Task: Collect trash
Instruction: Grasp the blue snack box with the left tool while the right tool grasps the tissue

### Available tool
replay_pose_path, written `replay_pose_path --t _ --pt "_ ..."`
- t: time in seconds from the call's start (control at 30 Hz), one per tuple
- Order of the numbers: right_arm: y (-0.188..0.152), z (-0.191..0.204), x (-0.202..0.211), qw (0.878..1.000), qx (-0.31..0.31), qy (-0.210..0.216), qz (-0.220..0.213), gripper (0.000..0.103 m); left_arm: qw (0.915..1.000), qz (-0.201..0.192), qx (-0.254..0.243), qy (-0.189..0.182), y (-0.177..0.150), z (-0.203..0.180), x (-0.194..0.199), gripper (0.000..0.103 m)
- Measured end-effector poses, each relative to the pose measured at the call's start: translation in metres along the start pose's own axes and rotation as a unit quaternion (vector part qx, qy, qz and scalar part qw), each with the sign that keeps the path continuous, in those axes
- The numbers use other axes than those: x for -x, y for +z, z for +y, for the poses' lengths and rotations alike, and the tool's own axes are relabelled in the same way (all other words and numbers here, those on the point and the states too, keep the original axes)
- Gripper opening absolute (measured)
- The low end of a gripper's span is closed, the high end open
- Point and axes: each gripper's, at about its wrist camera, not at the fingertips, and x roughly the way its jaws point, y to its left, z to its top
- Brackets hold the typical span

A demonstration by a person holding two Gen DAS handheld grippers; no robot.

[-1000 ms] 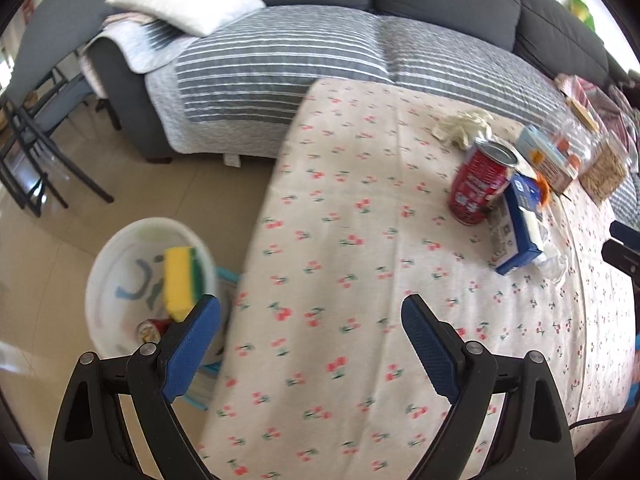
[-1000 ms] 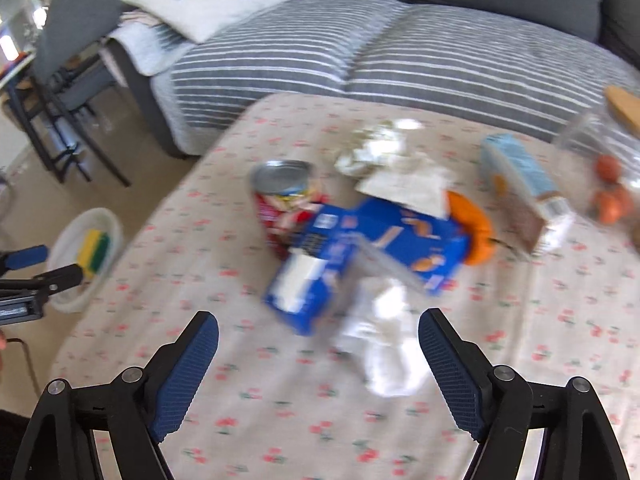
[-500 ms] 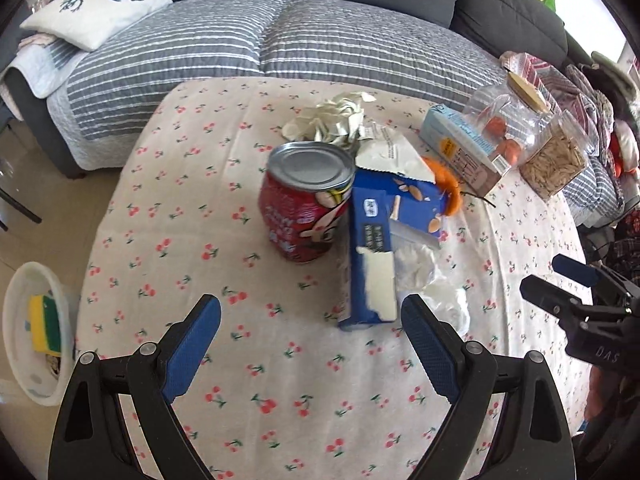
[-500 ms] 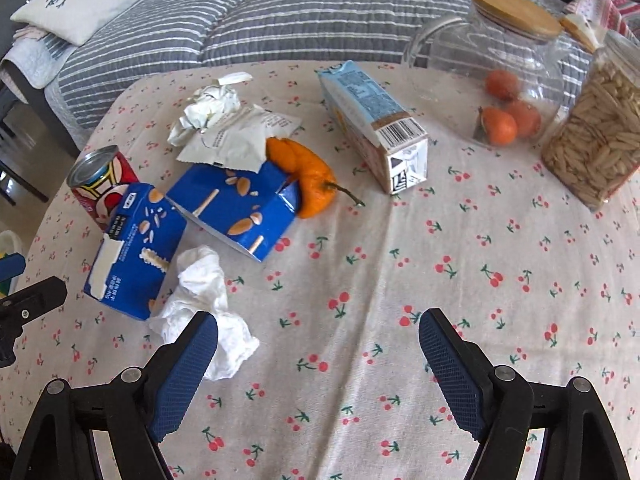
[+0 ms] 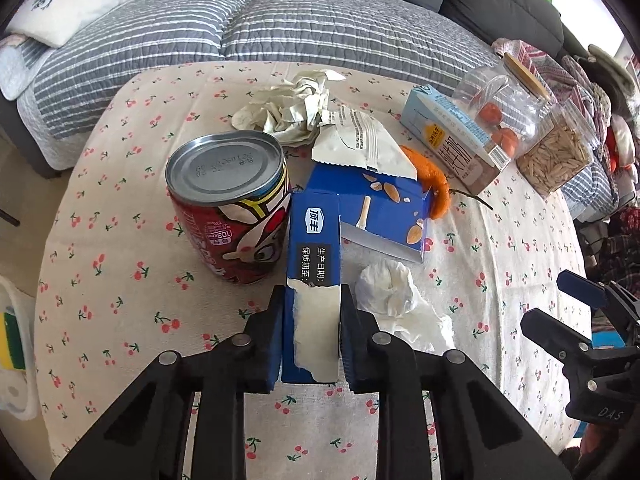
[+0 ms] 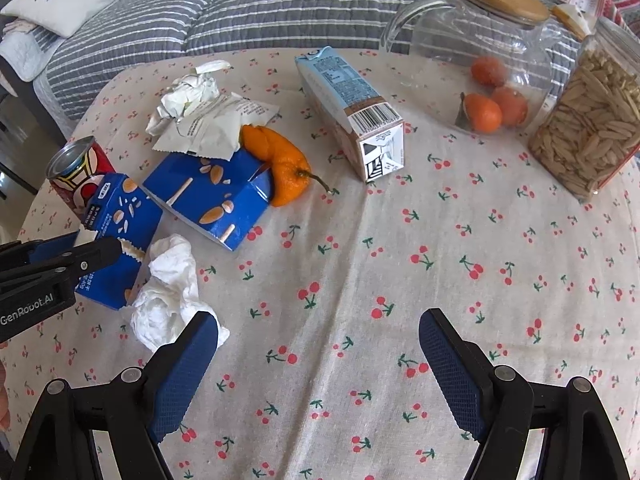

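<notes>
My left gripper (image 5: pixel 312 340) points down at the cherry-print table, and its jaws are closing on the torn end of a small blue carton (image 5: pixel 316 240), with both pads against its sides. A red can (image 5: pixel 228 208) stands just left of the carton. A crumpled tissue (image 5: pixel 392 296) lies to its right. Behind it lie a second blue carton (image 5: pixel 380 208), orange peel (image 5: pixel 432 176), a white wrapper (image 5: pixel 360 140) and crumpled paper (image 5: pixel 288 108). My right gripper (image 6: pixel 318 360) hangs open over bare cloth, with the tissue (image 6: pixel 168 296) by its left finger.
A pale blue drink carton (image 6: pixel 348 104) lies at the back. At the right stand a glass jar of oranges (image 6: pixel 480 40) and a jar of seeds (image 6: pixel 592 120). A striped sofa (image 5: pixel 320 20) runs behind the table. A white bin (image 5: pixel 12 340) sits on the floor at left.
My left gripper swung from the bin side over the table, came down on the small blue carton and closed its jaws around the torn end. The right gripper stayed open, still since half a second ago.
</notes>
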Motion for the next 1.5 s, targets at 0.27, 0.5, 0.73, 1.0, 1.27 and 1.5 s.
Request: replay_pose_path --t 0.27,0.5,0.73,1.0,1.27,1.5 --pt "-0.004 0.011 -0.008 1.000 0.007 0.008 0.012 0.086 0.9991 -0.033 -0.027 -0.001 -0.012 0.004 0.038 0.025" --pt "-0.007 0.034 -0.020 0.999 0.018 0.036 0.029 0.086 0.9984 -0.054 -0.015 -0.003 -0.032 0.034 0.071 0.025" --pt "-0.012 0.062 -0.041 0.996 0.042 0.055 0.056 0.086 0.9974 -0.071 0.001 0.003 -0.050 0.071 0.097 0.025" --pt "-0.003 0.078 -0.065 0.997 0.048 0.043 0.051 0.073 0.9969 -0.076 0.022 0.007 -0.061 0.105 0.112 0.025" --pt "-0.001 0.081 -0.070 0.997 0.060 0.027 0.028 0.018 0.9957 -0.085 0.037 0.007 -0.064 0.123 0.123 0.025" --pt "-0.007 0.089 -0.059 0.997 0.066 0.026 0.016 0.012 0.9935 -0.098 0.056 0.008 -0.076 0.143 0.138 0.025"
